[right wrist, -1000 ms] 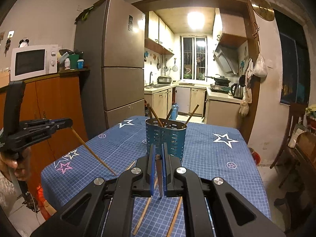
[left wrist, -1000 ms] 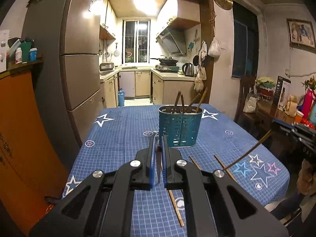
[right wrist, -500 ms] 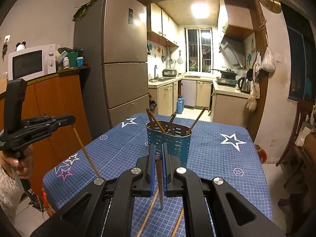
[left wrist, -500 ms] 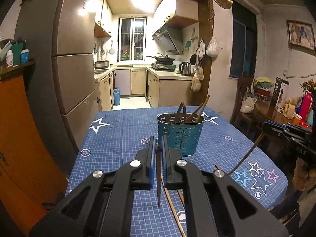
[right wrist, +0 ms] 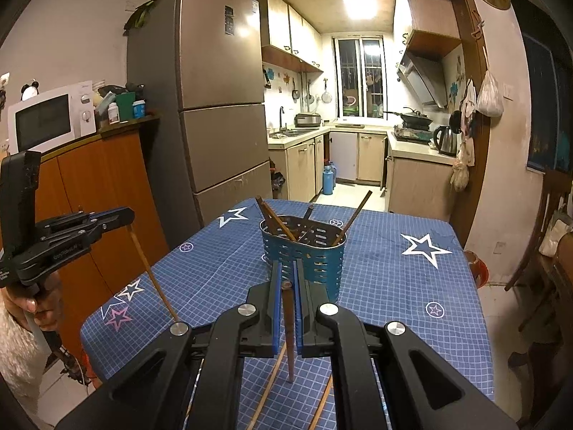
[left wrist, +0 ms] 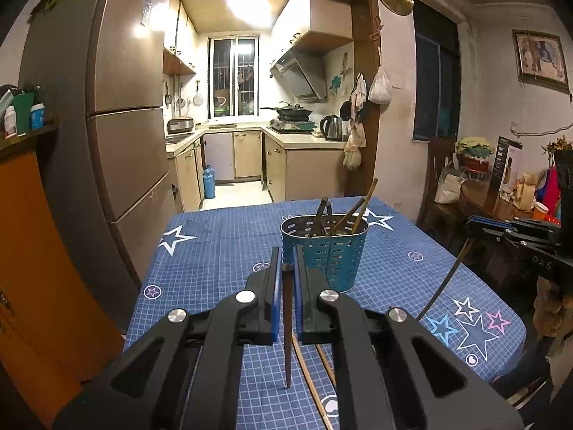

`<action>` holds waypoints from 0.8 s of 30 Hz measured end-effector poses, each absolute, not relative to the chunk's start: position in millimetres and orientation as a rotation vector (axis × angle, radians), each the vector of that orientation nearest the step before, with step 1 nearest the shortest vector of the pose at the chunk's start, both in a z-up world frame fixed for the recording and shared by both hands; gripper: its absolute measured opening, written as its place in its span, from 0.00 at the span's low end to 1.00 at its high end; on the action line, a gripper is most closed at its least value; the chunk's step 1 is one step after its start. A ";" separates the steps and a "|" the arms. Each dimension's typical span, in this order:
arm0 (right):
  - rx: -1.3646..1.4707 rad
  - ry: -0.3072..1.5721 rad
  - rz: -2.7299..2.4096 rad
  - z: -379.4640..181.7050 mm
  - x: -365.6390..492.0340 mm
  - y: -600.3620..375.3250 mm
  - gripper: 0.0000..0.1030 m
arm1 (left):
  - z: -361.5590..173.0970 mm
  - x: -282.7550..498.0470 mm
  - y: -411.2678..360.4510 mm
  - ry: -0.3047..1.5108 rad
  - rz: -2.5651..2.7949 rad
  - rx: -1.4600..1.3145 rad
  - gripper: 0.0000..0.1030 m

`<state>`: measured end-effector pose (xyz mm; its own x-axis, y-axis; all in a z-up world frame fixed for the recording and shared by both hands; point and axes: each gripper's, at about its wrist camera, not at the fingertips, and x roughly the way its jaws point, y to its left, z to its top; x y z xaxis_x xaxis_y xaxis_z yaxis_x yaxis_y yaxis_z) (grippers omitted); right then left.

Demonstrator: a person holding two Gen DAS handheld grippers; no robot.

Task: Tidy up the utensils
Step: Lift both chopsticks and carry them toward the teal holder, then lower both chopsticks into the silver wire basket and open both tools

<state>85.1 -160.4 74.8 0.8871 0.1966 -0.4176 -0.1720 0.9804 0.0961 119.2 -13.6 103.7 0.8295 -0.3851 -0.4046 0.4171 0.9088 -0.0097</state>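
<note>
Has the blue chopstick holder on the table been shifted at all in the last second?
No. The blue holder sits by the same white star on the tablecloth; only the cameras have moved.

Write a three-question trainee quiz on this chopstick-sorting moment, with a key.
1. True or false: the left tongs and the right tongs each grip a dark chopstick.
2. Where does the blue holder stand? A) on the floor B) on the blue star tablecloth C) on the kitchen counter
3. Fill in: loose chopsticks lie on the ____, not yet in the holder.

Key: 1 true; 2 B; 3 tablecloth
</note>
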 end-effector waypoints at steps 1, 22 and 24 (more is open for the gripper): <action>0.058 0.441 0.191 74.9 85.6 -160.7 0.07 | 104.3 119.9 -14.2 0.411 -0.427 0.082 0.04; 0.001 0.292 0.125 176.2 128.8 -170.8 0.07 | 198.7 180.0 -44.5 0.238 -0.442 0.079 0.04; -0.007 0.266 0.107 192.1 141.6 -170.8 0.07 | 210.0 190.1 -48.8 0.213 -0.452 0.068 0.04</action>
